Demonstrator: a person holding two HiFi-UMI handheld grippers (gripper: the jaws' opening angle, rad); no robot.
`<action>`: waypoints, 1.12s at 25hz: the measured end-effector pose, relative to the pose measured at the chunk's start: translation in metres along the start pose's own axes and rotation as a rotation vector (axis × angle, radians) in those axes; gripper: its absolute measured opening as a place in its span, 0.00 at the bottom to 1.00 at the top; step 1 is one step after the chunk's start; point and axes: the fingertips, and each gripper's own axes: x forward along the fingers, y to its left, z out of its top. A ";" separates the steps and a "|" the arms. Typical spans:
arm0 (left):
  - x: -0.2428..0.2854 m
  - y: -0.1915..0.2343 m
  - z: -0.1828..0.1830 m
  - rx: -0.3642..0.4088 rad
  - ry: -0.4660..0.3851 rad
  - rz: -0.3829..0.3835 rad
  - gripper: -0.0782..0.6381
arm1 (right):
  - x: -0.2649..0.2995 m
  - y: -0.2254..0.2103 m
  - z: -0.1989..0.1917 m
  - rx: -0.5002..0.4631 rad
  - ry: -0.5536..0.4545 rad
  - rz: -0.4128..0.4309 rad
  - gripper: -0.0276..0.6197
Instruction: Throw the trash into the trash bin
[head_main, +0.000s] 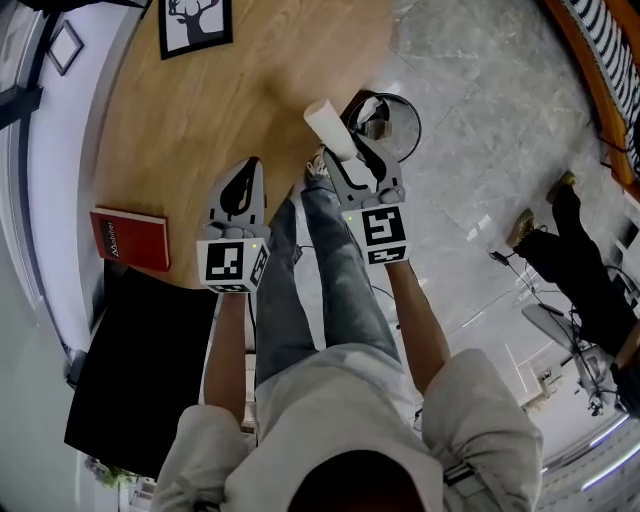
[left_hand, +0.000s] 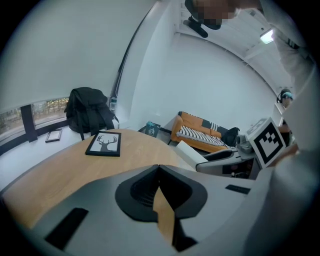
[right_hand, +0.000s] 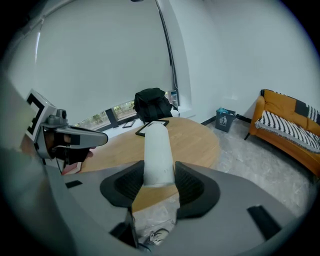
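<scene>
The right gripper (head_main: 352, 158) is clamping a white roll (head_main: 333, 130) between its jaws, holding it tilted above the edge of the round wooden table (head_main: 200, 110). Just past the roll's far end, the trash bin (head_main: 416, 122) is standing on the pale stone floor, close against the table's edge. The left gripper (head_main: 248, 170) is hanging beside the right one over the wood, its jaws together on nothing. The holder's own jeans-clad legs (head_main: 300, 280) are showing between the two tools.

On the table a red book (head_main: 131, 239) is lying beside a black flat slab (head_main: 140, 370), and a framed deer picture (head_main: 195, 24) is sitting at the far side. Another person's dark-trousered legs (head_main: 575, 255) are standing on the floor well to the right.

Only the head view is showing the trash bin's rim, the book and the slab. The right gripper view is showing things the head view misses: a black backpack (right_hand: 152, 105) beyond the table, an orange sofa (right_hand: 290, 127), and a small dark bin (right_hand: 225, 119) by the wall.
</scene>
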 end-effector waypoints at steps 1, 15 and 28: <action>0.003 -0.004 0.000 0.007 0.004 -0.011 0.13 | -0.003 -0.004 -0.003 0.009 0.000 -0.010 0.36; 0.058 -0.100 -0.001 0.143 0.062 -0.239 0.13 | -0.073 -0.089 -0.084 0.199 0.033 -0.234 0.36; 0.085 -0.130 -0.034 0.193 0.152 -0.316 0.13 | -0.043 -0.123 -0.208 0.367 0.208 -0.277 0.36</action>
